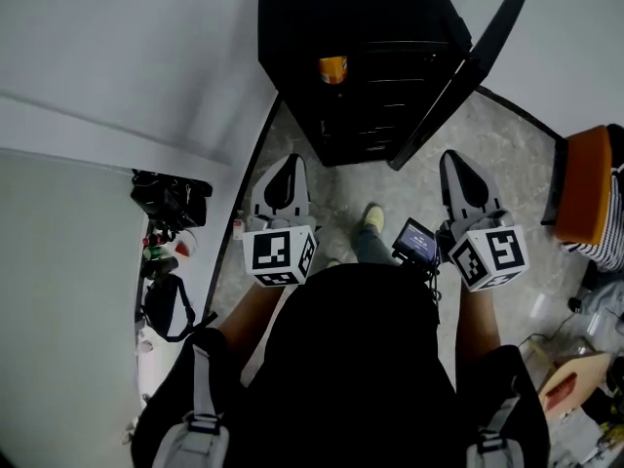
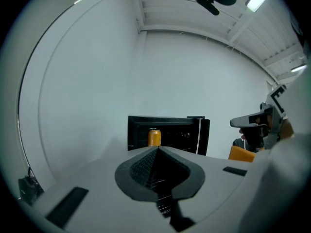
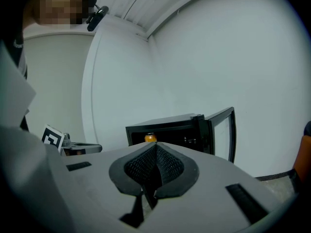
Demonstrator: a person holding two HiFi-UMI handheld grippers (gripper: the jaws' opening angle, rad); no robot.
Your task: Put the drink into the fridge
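The orange can (image 1: 332, 69) is set inside the fridge (image 1: 390, 18); the door (image 1: 458, 78) is yet to be shut. The left gripper (image 2: 156, 149) and right gripper (image 3: 154, 145) are clenched on nothing.

The fridge (image 1: 361, 66) is standing at the far centre of the floor (image 1: 507, 154), its door (image 1: 458, 76) hanging open to the right. The drink (image 1: 332, 69) is sitting inside, at the left of an upper shelf. The left gripper (image 1: 285, 164) and right gripper (image 1: 456, 159) are hovering side by side, well apart, nearer than the fridge. A table (image 1: 58, 291) is lying at the left and a seat (image 1: 583, 185) at the right.
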